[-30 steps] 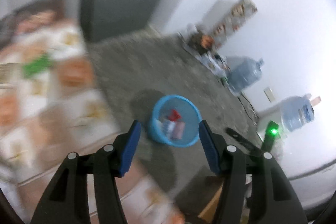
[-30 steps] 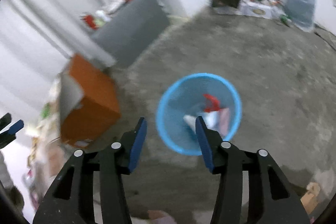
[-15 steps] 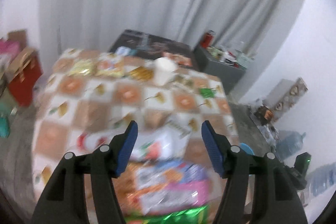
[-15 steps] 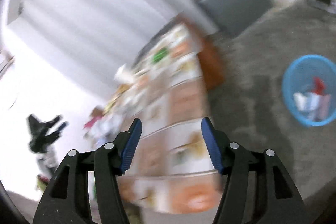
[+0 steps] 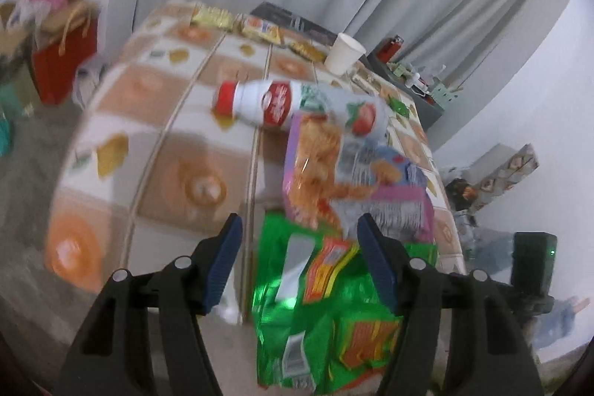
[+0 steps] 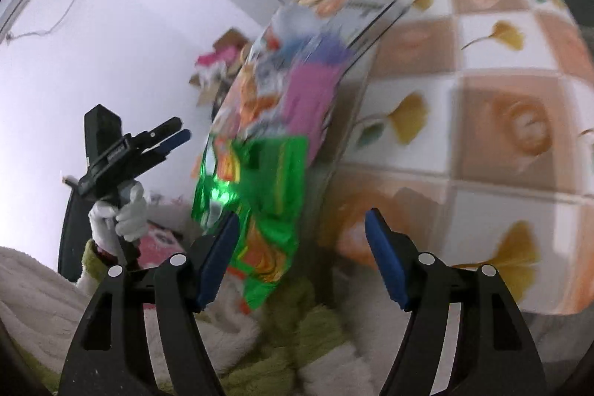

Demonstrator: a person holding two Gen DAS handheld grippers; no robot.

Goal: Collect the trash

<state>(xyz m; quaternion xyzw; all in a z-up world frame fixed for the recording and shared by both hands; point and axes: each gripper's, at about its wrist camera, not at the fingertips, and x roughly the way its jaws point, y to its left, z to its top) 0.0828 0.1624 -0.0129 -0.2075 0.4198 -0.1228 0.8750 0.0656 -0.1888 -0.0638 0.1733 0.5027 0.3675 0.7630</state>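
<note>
A: What differs from a second ago?

B: Then both cameras looked down at a round blue plastic basket on the grey floor. That basket is out of both views; they face a table under a checked orange, brown and white cloth [image 5: 156, 136]. The left gripper [image 5: 299, 258] hangs over the near end of the table with its blue-padded fingers apart, having just been opening, and the shiny green crisp bag [image 5: 323, 314] lies below the gap, unclamped. The right gripper [image 6: 300, 258] has also just been opening wider and grips nothing.

A: Where is the trash?

B: On the table. The green bag hangs over the near edge; a pink and orange snack packet [image 5: 334, 173] lies partly on top of it; beyond that a white plastic bottle with a red cap [image 5: 289, 102] lies on its side. Small yellow wrappers [image 5: 237, 23] sit at the far end.

A: Anything else around?

B: A white paper cup [image 5: 343, 52] stands upright near the far edge; what it holds is not visible. A red gift bag with rope handles [image 5: 65, 62] stands on the floor to the left. In the right wrist view, a white-gloved hand [image 6: 124, 210] holds the left gripper.
</note>
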